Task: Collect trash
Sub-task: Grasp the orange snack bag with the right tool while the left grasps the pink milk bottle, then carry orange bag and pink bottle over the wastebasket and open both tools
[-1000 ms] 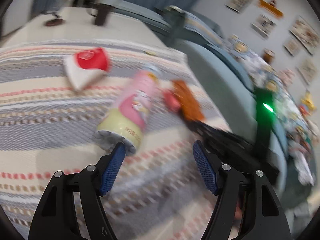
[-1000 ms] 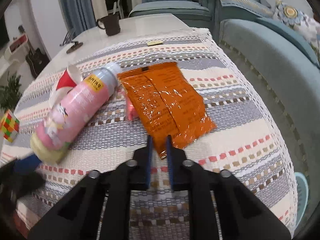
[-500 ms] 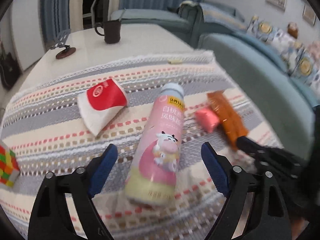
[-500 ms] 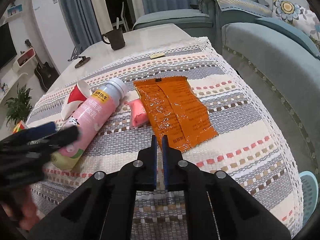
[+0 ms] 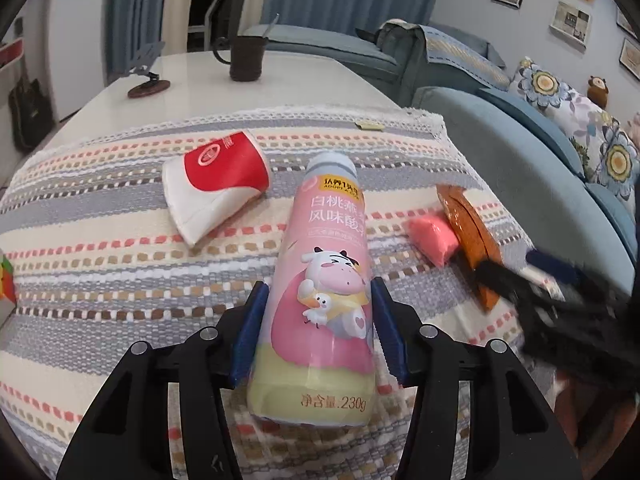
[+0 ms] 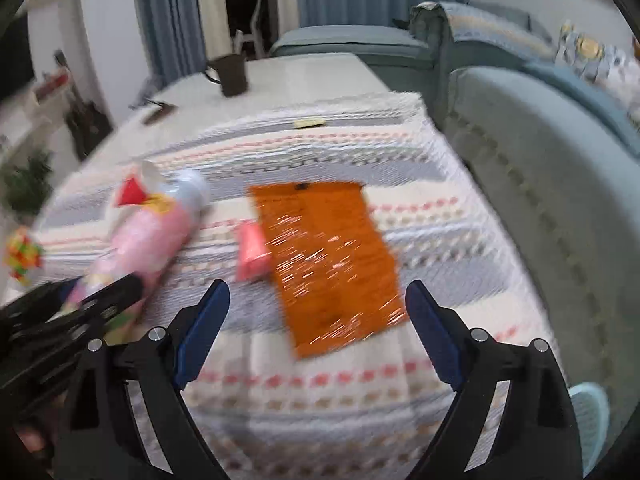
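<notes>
A pink yogurt bottle [image 5: 324, 288] lies on the striped tablecloth [image 5: 100, 280]. My left gripper [image 5: 318, 300] has both blue pads against the bottle's sides and is shut on it. The bottle shows blurred in the right wrist view [image 6: 148, 240]. An orange snack wrapper [image 6: 328, 260] lies flat with a small pink packet [image 6: 250, 254] at its left edge. My right gripper [image 6: 318, 312] is open wide just in front of the wrapper, touching nothing. A crushed red and white paper cup [image 5: 216, 184] lies left of the bottle.
A dark mug [image 5: 246, 58] and a small dark stand [image 5: 148, 84] stand on the bare white table at the back. A colourful cube [image 6: 22, 254] sits at the cloth's left edge. A blue sofa [image 6: 560, 184] runs along the right side.
My left gripper moved forward and closed on the pink bottle. My right gripper went from shut to wide open near the orange wrapper.
</notes>
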Motion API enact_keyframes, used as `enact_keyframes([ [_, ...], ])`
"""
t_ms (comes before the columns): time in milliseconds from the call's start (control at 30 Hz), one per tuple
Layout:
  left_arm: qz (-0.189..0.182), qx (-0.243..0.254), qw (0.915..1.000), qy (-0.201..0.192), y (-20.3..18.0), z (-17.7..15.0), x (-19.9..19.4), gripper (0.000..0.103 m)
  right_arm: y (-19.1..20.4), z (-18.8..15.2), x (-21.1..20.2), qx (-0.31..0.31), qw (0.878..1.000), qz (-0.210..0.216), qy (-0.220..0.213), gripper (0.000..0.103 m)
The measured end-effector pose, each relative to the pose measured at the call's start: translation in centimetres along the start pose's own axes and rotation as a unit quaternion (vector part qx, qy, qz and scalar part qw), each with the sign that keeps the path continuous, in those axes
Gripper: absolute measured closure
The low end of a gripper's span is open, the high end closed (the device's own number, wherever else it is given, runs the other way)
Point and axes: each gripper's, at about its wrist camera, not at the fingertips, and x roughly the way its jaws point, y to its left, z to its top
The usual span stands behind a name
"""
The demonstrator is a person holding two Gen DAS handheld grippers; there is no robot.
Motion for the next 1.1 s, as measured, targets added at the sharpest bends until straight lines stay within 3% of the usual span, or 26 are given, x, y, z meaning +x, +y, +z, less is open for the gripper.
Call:
enact_keyframes([
  [133, -0.007, 0.002, 1.0, -0.003, 0.0, 0.0, -0.1, 0.055, -1.0, 0.8, 3.8, -0.007, 0.997, 0.005, 0.072, 0.016],
  [267, -0.014, -0.005, 0.9999, -0.004, 0.3, 0.0, -0.2, 0.055, -0.8, 1.0, 4.1, -0.013, 0.997, 0.006, 0.07, 0.018],
  [367, -0.007, 0.001, 0.9999, -0.011, 0.2, -0.1, -0.4, 0.055, -0.5, 0.6, 3.4, -0.02, 0.998, 0.012, 0.054, 0.045],
  [433, 0.002, 0.007, 0.9998, -0.016, 0.0, -0.2, -0.6, 0.055, -0.5, 0.3, 2.6, -0.017, 0.999, 0.01, 0.042, 0.058],
  [500, 0.015, 0.013, 0.9995, -0.024, -0.4, -0.3, -1.0, 0.055, -0.5, 0.0, 1.4, -0.014, 0.999, 0.028, 0.015, 0.081],
  [533, 0.016, 0.015, 0.9994, -0.027, -0.5, -0.4, -1.2, 0.055, -0.5, -0.2, 0.9, -0.013, 0.999, 0.033, 0.008, 0.082],
  [600, 0.011, 0.016, 0.9993, -0.033, -0.6, -0.4, -1.5, 0.055, -0.6, -0.5, 0.3, -0.007, 1.0, 0.027, 0.002, 0.095],
  [800, -0.027, 0.006, 0.9988, -0.041, -1.6, -0.6, -2.9, 0.055, -2.0, -1.6, -3.3, 0.015, 0.999, 0.029, -0.022, 0.095],
  [1100, -0.076, 0.035, 0.9947, -0.058, -6.5, -1.0, -7.9, 0.055, -5.5, -3.2, -11.6, 0.04, 0.996, 0.005, -0.082, 0.095],
])
